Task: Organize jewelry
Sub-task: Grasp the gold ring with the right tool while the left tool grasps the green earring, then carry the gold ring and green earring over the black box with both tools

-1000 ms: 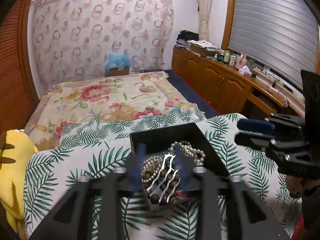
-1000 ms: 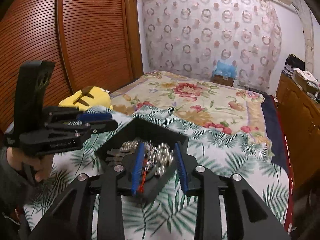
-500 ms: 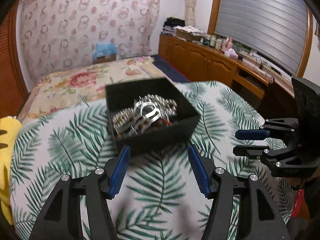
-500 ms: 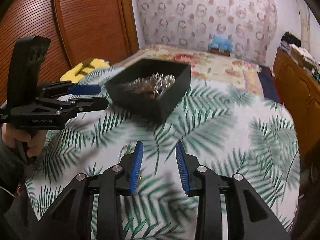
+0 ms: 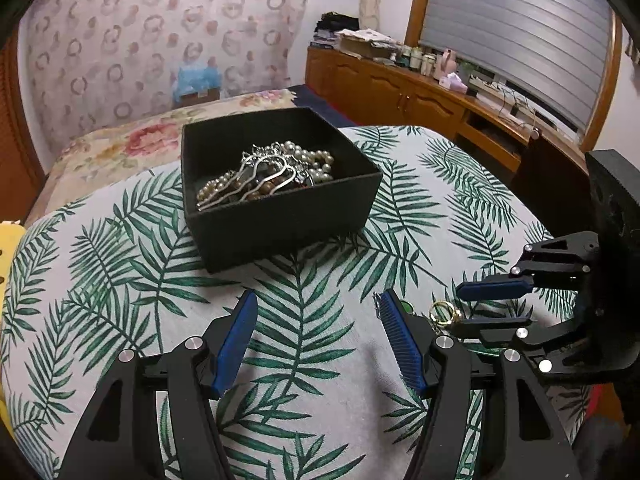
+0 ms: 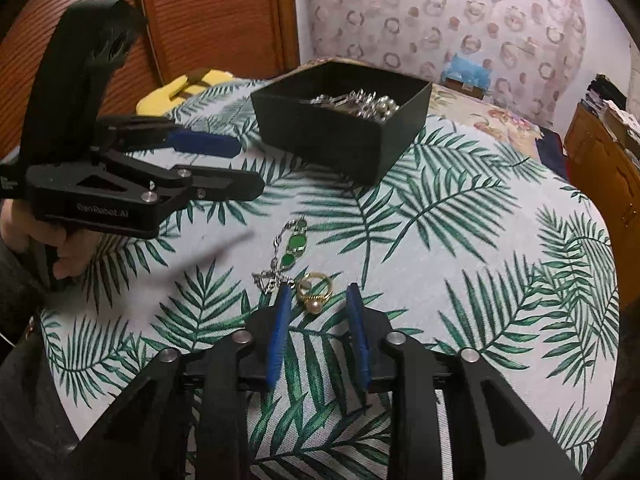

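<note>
Gold ring with pearl [image 6: 315,291] on leaf-print tabletop [image 6: 460,240]: right tool [image 6: 319,300] closing around it, not yet gripping; left tool [image 5: 316,314] open, empty. Next: pinch, carry to black box [image 6: 344,128].

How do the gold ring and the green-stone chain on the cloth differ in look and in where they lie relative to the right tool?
The gold ring is a compact band with a pearl-like bead; the green-stone chain is a long silver strand with flat green stones. The ring lies between the closing fingers of the right tool, not yet pinched; the chain stretches away beyond the tool's left finger. Both lie on the leaf-print cloth, outside the black box.
</note>
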`<state>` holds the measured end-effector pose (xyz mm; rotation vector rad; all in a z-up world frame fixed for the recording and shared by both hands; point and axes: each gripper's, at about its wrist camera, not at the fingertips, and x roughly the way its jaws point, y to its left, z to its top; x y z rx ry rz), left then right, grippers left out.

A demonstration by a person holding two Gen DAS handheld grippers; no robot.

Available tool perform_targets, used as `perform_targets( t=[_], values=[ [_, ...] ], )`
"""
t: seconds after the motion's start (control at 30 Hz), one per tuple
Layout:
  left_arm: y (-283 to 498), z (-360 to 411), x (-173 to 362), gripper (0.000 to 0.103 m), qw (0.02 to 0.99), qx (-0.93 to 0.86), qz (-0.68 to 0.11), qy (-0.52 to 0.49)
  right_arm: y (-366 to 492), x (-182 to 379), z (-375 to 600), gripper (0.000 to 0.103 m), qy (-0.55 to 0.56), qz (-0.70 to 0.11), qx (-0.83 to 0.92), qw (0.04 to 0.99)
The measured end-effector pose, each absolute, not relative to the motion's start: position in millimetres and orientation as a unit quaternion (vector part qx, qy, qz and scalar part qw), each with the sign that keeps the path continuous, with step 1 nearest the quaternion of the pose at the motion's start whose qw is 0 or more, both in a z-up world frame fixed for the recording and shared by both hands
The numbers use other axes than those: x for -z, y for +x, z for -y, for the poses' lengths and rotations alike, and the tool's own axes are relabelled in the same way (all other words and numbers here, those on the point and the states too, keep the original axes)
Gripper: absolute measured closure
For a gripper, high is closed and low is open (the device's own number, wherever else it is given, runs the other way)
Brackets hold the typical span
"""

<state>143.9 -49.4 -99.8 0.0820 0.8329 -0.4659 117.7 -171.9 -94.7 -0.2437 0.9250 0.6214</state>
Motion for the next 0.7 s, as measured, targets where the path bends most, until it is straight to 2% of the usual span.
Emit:
perform_targets(
  t=[0.07, 0.13, 0.57, 0.63, 0.7],
  values=[
    [143.8, 50.4, 101.6, 0.042, 0.886, 0.226, -0.404, 0.041, 116.3, 96.2, 170.4, 0.09, -0.126, -0.434, -0.291, 0.843],
    [143.5, 52.9, 103.5, 0.042, 0.883, 0.229, -0.408, 0.042, 117.1, 95.9, 171.8, 0.092, -0.125, -0.434, -0.296, 0.842],
    [135.1, 86.7, 110.6, 0.042, 0.869, 0.25, -0.421, 0.067, 119.4, 88.9, 206.9, 0.094, -0.092, -0.415, -0.267, 0.865],
    [133.3, 94.4, 111.1, 0.054, 0.868, 0.252, -0.421, 0.071, 119.2, 89.3, 210.7, 0.094, -0.089, -0.414, -0.264, 0.867],
    [131.7, 102.3, 112.0, 0.062, 0.867, 0.254, -0.422, 0.077, 118.3, 89.7, 213.7, 0.094, -0.086, -0.412, -0.263, 0.868]
  ],
)
